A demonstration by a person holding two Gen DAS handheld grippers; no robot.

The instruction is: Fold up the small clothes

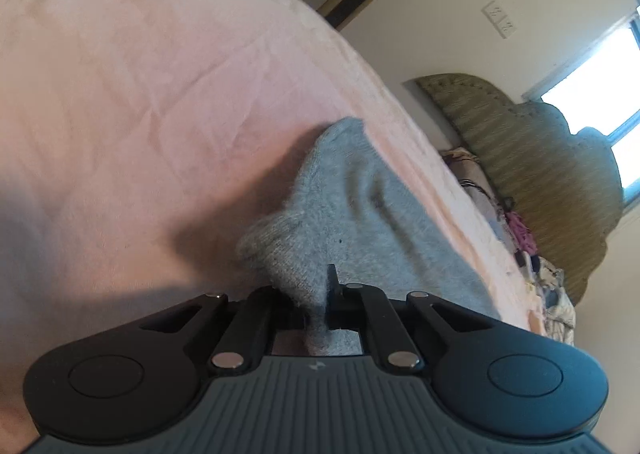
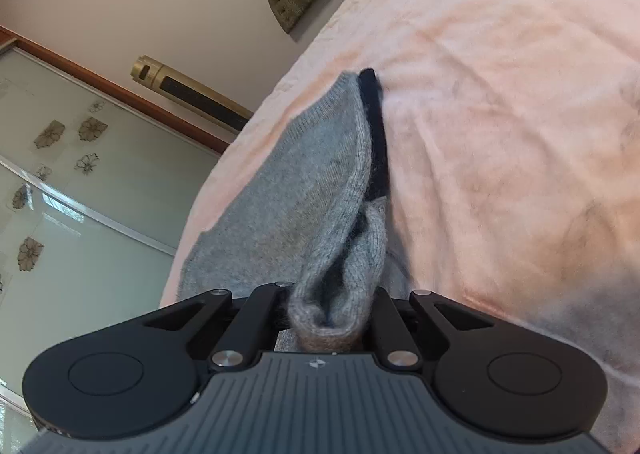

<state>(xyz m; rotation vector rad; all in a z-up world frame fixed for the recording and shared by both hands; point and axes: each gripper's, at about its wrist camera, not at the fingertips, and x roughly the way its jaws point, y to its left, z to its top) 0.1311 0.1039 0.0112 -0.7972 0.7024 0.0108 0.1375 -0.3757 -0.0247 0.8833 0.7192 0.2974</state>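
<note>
A small grey knitted garment (image 1: 360, 221) lies on a pink blanket (image 1: 140, 93) that covers a bed. My left gripper (image 1: 316, 306) is shut on a bunched edge of it, with the cloth pinched between the jaws and pulled up into a ridge. In the right wrist view the same grey garment (image 2: 304, 193) shows a black trim (image 2: 376, 133) along its right side. My right gripper (image 2: 332, 314) is shut on a thick folded roll of the knit. The pink blanket (image 2: 500, 93) spreads out to the right of it. The fingertips of both grippers are hidden in the fabric.
A green padded headboard (image 1: 520, 157) stands at the bed's far end, with patterned bedding (image 1: 516, 230) in front of it. On the wall are sockets (image 1: 500, 19) and a bright window (image 1: 592, 85). A gold tower appliance (image 2: 192, 93) and a glass door with flower decals (image 2: 60, 173) lie beyond the bed's edge.
</note>
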